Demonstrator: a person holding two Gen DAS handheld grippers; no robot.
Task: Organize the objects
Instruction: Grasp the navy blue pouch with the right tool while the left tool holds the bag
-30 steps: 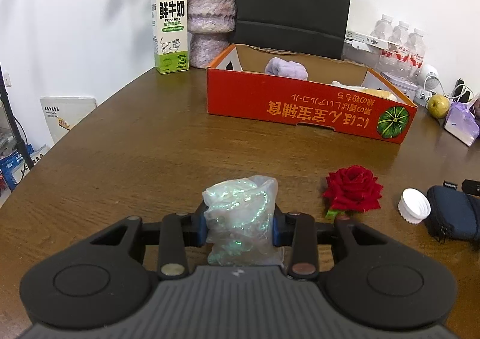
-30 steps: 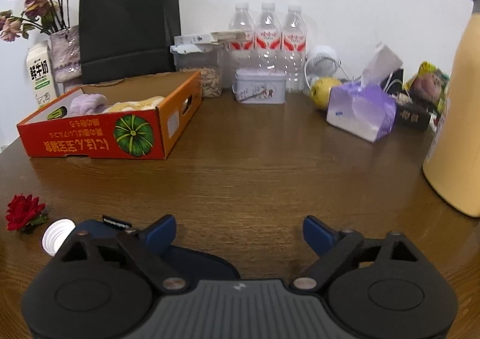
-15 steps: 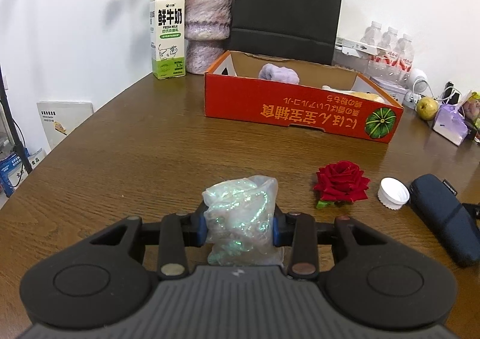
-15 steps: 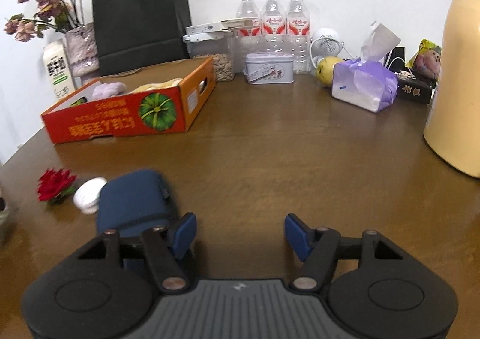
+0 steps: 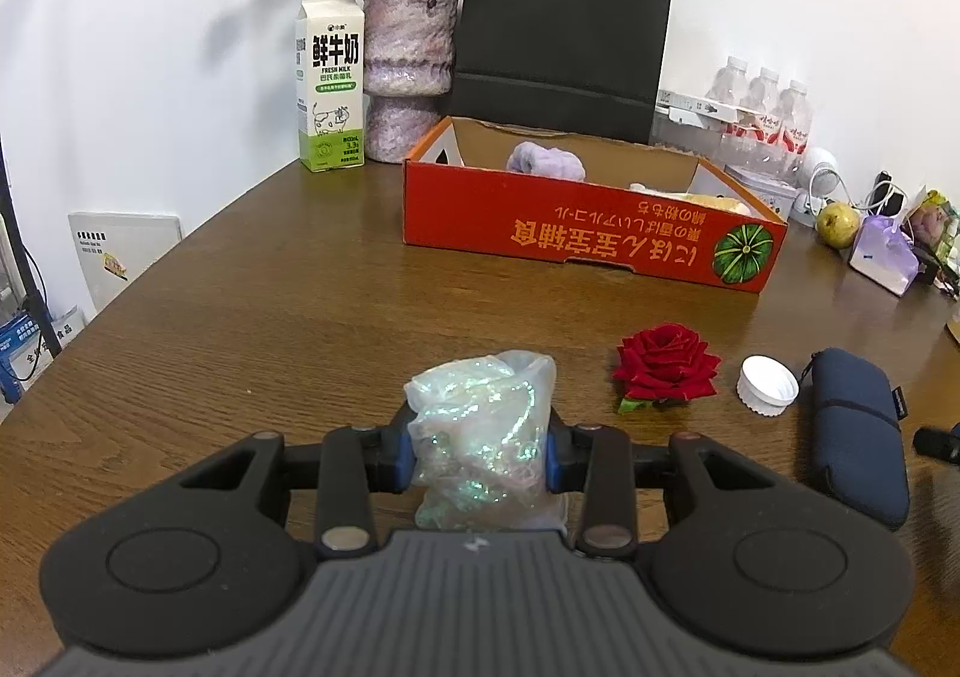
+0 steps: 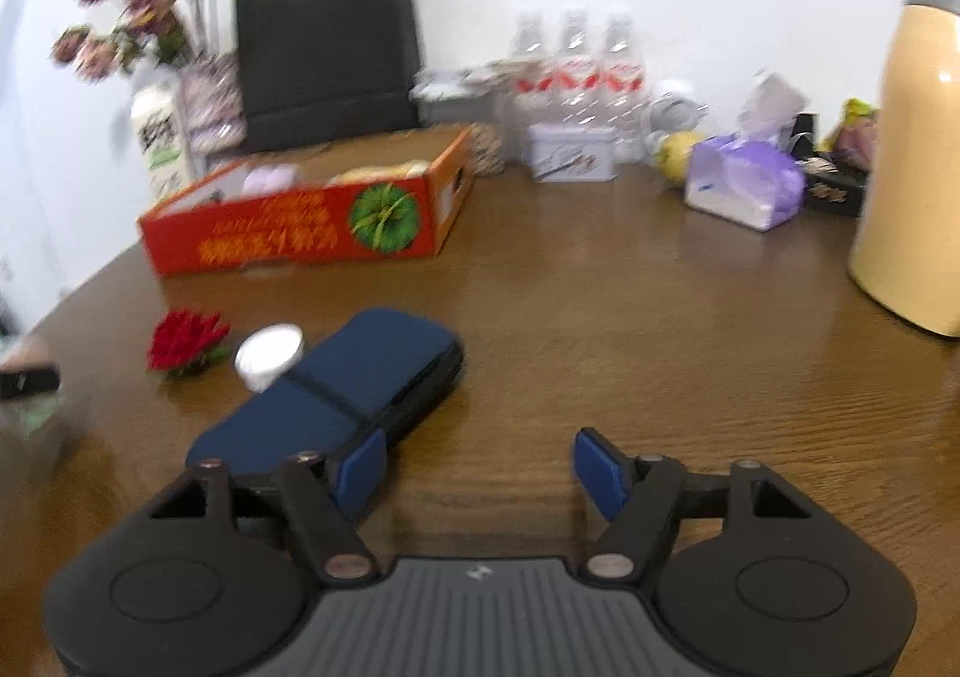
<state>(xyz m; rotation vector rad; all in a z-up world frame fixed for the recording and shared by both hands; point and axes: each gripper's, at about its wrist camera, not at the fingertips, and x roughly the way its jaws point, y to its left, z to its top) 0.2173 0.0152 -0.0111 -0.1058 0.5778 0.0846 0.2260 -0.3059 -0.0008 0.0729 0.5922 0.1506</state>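
My left gripper [image 5: 479, 458] is shut on a clear plastic bag of iridescent shreds [image 5: 480, 431], held above the wooden table. Ahead stands an open red cardboard box [image 5: 576, 233] with a purple bundle and yellowish items inside. A red rose [image 5: 663, 368], a white cap [image 5: 767, 392] and a navy pouch [image 5: 852, 434] lie to the right. My right gripper [image 6: 480, 476] is open and empty; the navy pouch [image 6: 336, 395] lies just left of its left finger. The rose [image 6: 186, 341], cap [image 6: 267, 356] and box [image 6: 312, 233] show beyond it.
A milk carton [image 5: 331, 83], a vase of dried flowers [image 5: 405, 71] and a black paper bag [image 5: 561, 35] stand at the back. Water bottles [image 6: 576, 71], a tin, a tissue pack [image 6: 744, 185] and a cream thermos [image 6: 918, 149] stand at the right.
The left gripper has drawn back and up with the bag. The right gripper has pulled back and turned left, so the whole pouch now shows ahead of its left finger.
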